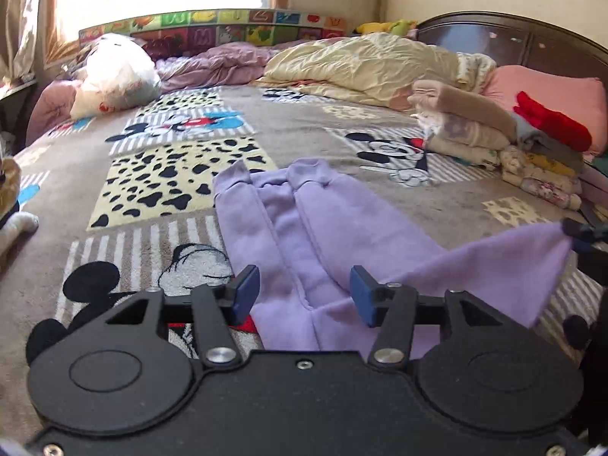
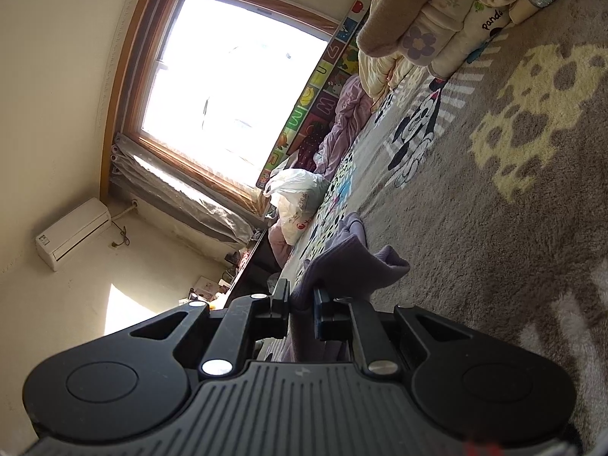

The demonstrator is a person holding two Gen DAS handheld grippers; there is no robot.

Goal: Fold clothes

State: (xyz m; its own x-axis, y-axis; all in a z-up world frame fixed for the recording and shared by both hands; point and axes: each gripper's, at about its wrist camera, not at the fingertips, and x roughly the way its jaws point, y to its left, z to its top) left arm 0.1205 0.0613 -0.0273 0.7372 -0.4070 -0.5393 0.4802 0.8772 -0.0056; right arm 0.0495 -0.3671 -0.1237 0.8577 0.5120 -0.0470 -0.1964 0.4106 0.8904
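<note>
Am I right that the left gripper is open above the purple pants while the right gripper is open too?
Not quite: the right gripper is shut on the purple pants, as the right wrist view shows. The left gripper is indeed open above them.

Lilac trousers (image 1: pixel 304 228) flat on bed, one corner lifted

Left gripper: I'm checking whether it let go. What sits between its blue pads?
In the left wrist view, the left gripper is open; between its pads only the purple garment shows, lying on the blanket, unpinched.
</note>
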